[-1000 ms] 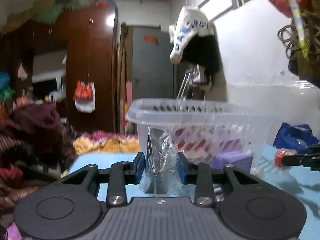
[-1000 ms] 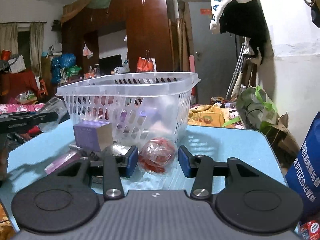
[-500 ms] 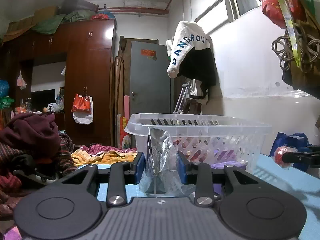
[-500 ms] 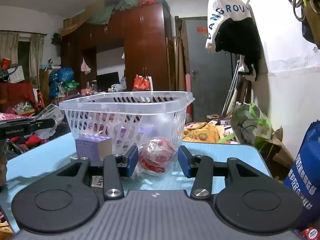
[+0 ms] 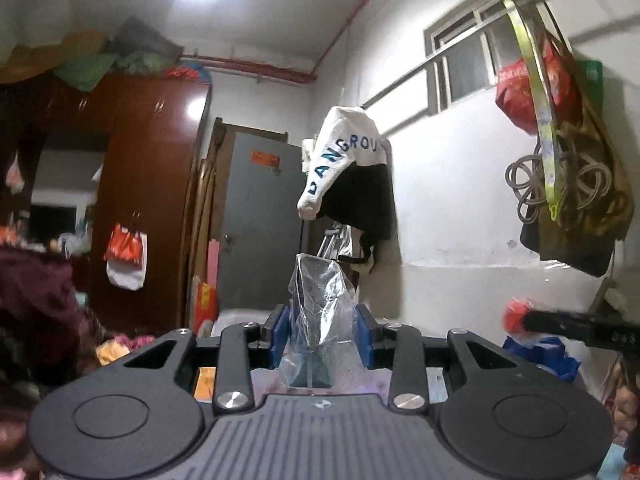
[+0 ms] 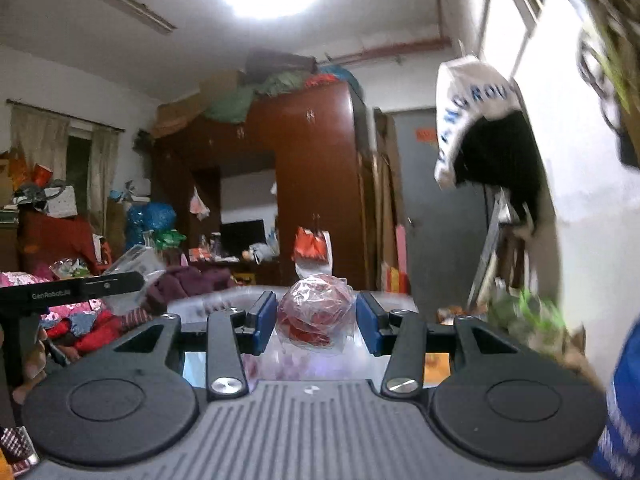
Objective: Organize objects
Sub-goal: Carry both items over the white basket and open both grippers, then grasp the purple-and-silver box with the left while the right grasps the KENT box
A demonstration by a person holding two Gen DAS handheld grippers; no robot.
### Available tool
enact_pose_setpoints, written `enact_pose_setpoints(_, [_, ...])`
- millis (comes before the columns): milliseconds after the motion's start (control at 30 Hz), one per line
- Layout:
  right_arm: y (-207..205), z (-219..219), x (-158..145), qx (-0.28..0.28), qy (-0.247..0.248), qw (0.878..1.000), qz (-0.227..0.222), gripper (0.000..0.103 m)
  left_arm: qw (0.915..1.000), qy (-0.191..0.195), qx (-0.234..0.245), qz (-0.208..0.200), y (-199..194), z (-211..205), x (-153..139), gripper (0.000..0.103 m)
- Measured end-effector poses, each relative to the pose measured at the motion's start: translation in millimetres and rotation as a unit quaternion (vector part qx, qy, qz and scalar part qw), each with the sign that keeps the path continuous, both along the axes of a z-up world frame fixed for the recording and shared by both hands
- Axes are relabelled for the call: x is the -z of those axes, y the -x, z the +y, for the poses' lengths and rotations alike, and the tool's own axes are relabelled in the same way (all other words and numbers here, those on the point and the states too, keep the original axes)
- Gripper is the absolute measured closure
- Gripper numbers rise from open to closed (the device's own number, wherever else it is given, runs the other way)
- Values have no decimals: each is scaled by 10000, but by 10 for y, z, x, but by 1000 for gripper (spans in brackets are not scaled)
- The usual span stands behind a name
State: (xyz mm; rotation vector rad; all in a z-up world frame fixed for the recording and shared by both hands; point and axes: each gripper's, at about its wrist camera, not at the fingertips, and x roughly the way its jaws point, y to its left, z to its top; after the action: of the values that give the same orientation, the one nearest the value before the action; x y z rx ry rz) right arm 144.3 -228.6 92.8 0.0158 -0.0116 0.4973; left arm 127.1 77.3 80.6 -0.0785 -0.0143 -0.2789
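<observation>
Both grippers raised since a second ago; basket [image 6: 224,300] rim now low in view. Left gripper [image 5: 322,330] clamped on silver packet [image 5: 322,312], right gripper [image 6: 316,318] on red wrapped ball [image 6: 316,308]. Both items lifted above rim; drop into basket judged next.

Only a light blue table [image 6: 194,370] sliver shows below the basket [image 6: 208,302] rim.

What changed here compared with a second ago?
Both grippers rose: the basket that stood ahead of them now sits low, just behind the fingers. The left gripper stays clamped on its clear plastic packet, the right gripper on its wrapped red ball.
</observation>
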Motion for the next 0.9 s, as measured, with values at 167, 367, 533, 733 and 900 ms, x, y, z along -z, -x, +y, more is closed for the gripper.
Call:
enact_pose_setpoints(167, [-634, 375, -280, 85, 448, 9980, 427, 55, 9979, -174, 81, 624, -618, -302, -303, 63])
enact_pose_setpoints(367, [-857, 410, -217, 326, 516, 9943, 877, 12, 9921, -253, -371, 1173, -967, -434, -233, 28])
enact_pose_setpoints(533, [-260, 69, -46, -217, -62, 9984, 527, 0, 9967, -177, -123, 787, -198, -271, -11, 10])
enact_pose_setpoints(733, [-409, 175, 531, -342, 234, 9787, 2012, 0, 9813, -713, -169, 1781, -36, -395, 562, 10])
enact_pose_setpoints(900, [-586, 415, 797, -236, 627, 9615, 2666, 0, 9680, -623, 36, 2431, -248, -408, 733, 14])
